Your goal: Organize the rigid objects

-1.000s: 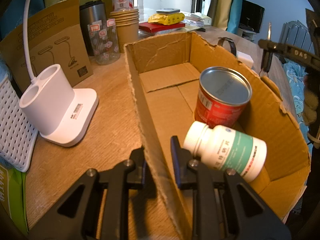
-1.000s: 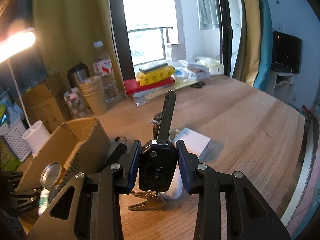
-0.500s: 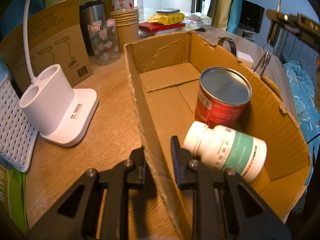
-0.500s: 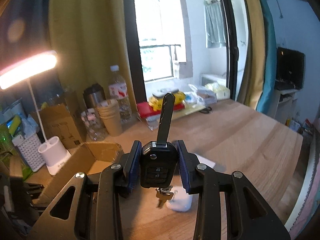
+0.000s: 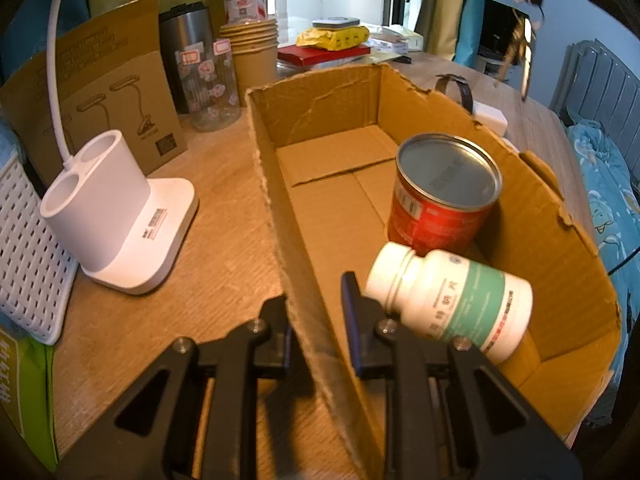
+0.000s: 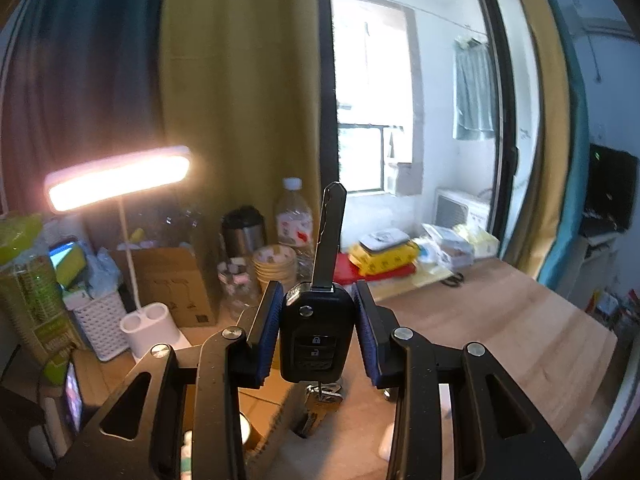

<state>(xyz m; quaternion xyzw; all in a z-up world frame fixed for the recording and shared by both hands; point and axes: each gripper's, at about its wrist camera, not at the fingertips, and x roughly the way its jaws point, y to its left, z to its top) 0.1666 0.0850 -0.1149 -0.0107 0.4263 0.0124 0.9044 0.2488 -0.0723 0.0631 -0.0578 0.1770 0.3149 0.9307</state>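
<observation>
Red tin can [image 5: 442, 196] and pill bottle [image 5: 452, 300] are boxed; left gripper [image 5: 314, 308] pinches the cardboard box [image 5: 532, 216] wall, right gripper [image 6: 316, 324] clamps the car key [image 6: 318, 320] (next in, probably).

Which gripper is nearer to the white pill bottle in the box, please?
Left. The left gripper pinches the cardboard box wall beside the pill bottle; the right gripper holds a car key well above.

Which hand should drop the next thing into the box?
Right. The right gripper already grips the car key above the table, while the left gripper is shut on the box wall, steadying it.
</observation>
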